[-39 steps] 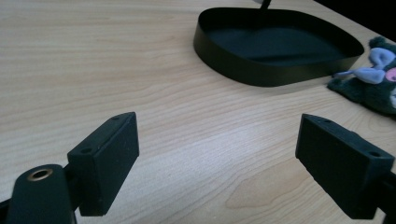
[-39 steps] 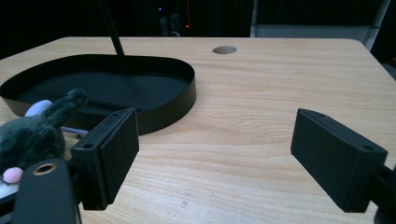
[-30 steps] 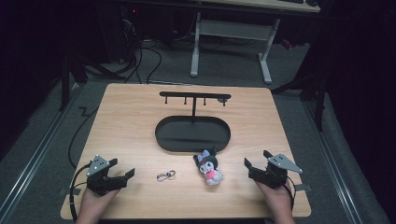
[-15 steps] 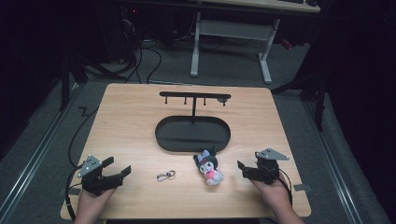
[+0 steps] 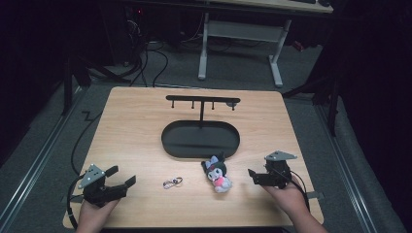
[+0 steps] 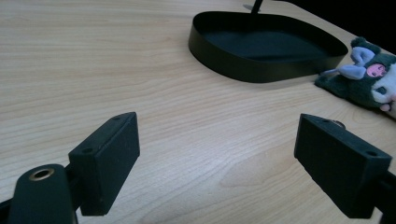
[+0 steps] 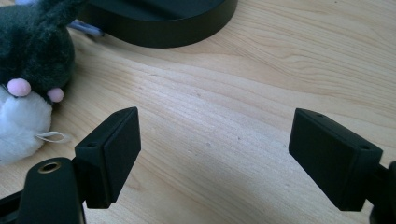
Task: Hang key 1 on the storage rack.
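A small plush toy [image 5: 218,174] with a dark hood, white face and pink body lies on the wooden table, just in front of a black oval tray [image 5: 170,145]. A small key ring [image 5: 172,182] lies to the plush's left. My left gripper [image 5: 122,175] rests near the front left edge, open, pointing towards the key ring. My right gripper [image 5: 252,176] is open and points left at the plush from a short way off. In the left gripper view the open gripper [image 6: 219,154] frames bare wood, with the tray [image 6: 261,72] and plush [image 6: 369,79] beyond. In the right gripper view, the plush [image 7: 32,60] lies left of the open gripper [image 7: 215,149].
A black post rises from the tray to a crossbar with several hooks [image 5: 201,100]. Bare wood [image 5: 131,126] spreads around the tray. Beyond the table stand a white desk frame [image 5: 240,34] and floor cables [image 5: 145,58]. A cable trails from the left gripper over the table's left edge.
My right gripper has shifted slightly left towards the plush and turned a little. The left gripper has slid slightly towards the front edge. Plush, key ring and tray have not moved.
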`<state>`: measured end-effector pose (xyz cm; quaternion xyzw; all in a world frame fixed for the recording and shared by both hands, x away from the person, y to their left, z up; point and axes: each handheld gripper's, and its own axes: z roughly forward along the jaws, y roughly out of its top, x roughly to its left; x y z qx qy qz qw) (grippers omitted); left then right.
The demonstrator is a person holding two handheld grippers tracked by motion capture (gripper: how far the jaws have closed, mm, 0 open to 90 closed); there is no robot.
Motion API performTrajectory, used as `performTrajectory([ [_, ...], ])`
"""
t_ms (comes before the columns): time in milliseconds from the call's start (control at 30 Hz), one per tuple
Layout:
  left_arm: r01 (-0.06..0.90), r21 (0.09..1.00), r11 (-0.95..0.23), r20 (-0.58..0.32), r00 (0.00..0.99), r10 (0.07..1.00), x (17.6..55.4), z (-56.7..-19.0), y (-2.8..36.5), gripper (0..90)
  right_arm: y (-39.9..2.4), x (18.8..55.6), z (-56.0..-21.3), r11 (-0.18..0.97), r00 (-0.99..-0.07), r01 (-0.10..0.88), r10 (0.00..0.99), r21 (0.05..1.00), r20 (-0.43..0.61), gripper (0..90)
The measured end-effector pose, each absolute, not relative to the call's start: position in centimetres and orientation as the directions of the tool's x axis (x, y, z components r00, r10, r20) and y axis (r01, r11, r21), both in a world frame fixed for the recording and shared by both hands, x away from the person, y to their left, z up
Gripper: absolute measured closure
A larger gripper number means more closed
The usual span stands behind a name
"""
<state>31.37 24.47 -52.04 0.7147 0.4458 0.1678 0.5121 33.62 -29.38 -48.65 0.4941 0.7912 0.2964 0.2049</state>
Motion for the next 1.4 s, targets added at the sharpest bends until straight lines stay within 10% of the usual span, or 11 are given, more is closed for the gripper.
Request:
performTrajectory([
  [1400, 0.45, 0.884, -0.124, -0.182, 0.578, 0.795, 31.0, -52.0, 24.2, 14.8, -21.9, 35.9, -45.4, 0.692, -0.689, 0.702, 0.72, 0.169, -0.086, 16.4],
])
